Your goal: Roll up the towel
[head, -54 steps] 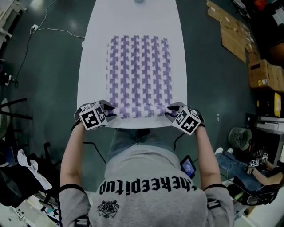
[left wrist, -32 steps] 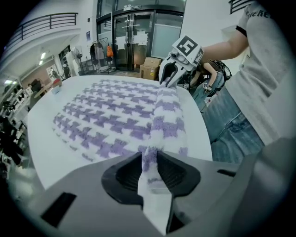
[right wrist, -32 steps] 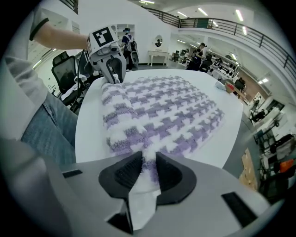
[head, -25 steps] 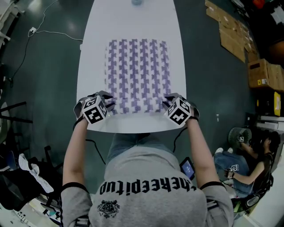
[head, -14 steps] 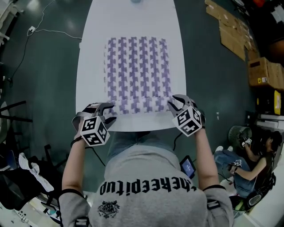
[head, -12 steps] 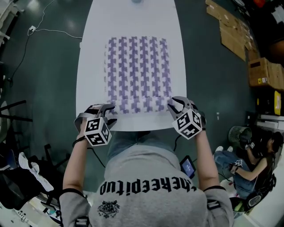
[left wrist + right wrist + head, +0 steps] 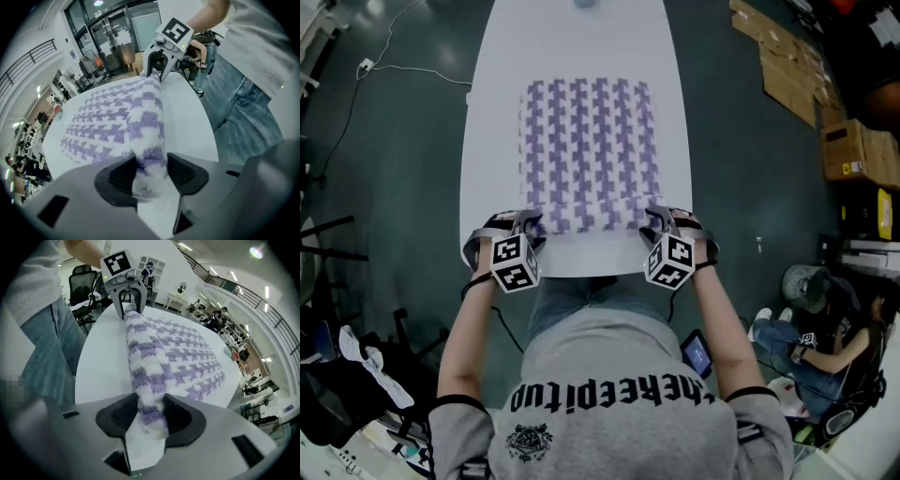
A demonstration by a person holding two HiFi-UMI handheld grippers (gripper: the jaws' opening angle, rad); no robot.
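Observation:
A purple-and-white houndstooth towel [image 7: 586,141] lies flat on the white table [image 7: 581,42]. Its near edge is rolled into a thick tube [image 7: 586,223]. My left gripper [image 7: 523,225] straddles the tube's left end, and my right gripper [image 7: 660,223] straddles its right end. In the left gripper view the roll [image 7: 147,140] fills the gap of the left gripper [image 7: 150,172]. The right gripper view shows the roll [image 7: 143,362] lying between the jaws of the right gripper [image 7: 149,414]. Both pairs of jaws have just been opening and stand wide around the roll, pads brushing its fluff.
The table's near edge [image 7: 581,274] runs just behind both grippers, against the person's jeans. A small object [image 7: 584,4] sits at the table's far end. Cardboard boxes [image 7: 853,155] and flat cardboard [image 7: 787,70] lie on the floor at right, where a person [image 7: 825,328] sits.
Both grippers let go, drew back toward the person with jaws widening, then came forward onto the roll's ends. The towel's rolled near edge lies farther up the table than before.

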